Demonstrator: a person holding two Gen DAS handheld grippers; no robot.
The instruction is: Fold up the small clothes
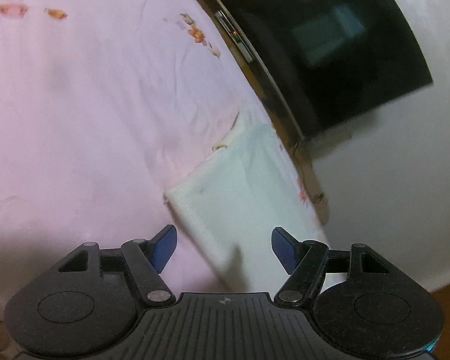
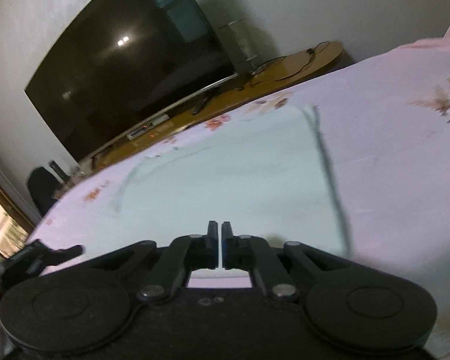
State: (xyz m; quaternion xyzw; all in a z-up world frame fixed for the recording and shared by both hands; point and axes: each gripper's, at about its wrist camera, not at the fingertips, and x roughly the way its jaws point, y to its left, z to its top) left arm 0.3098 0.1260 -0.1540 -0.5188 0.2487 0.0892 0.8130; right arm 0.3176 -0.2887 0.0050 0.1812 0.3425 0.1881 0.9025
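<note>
A small pale mint garment (image 1: 243, 186) lies flat on the pink flowered bed sheet (image 1: 75, 105), close to the bed's edge. My left gripper (image 1: 223, 249) is open just over the garment's ribbed hem; the hem runs between the blue pads (image 1: 165, 247), which do not press on it. In the right wrist view the same garment (image 2: 225, 174) spreads out ahead, with a dark seam along its right side. My right gripper (image 2: 220, 231) hovers low over the garment's near part with its jaws shut. I see no cloth pinched between them.
A large dark TV (image 2: 129, 54) stands on a long wooden stand (image 2: 285, 69) with cables, right past the bed's far edge. Behind it is a white wall. A blurred black shape (image 2: 42, 255) reaches in over the sheet at the left.
</note>
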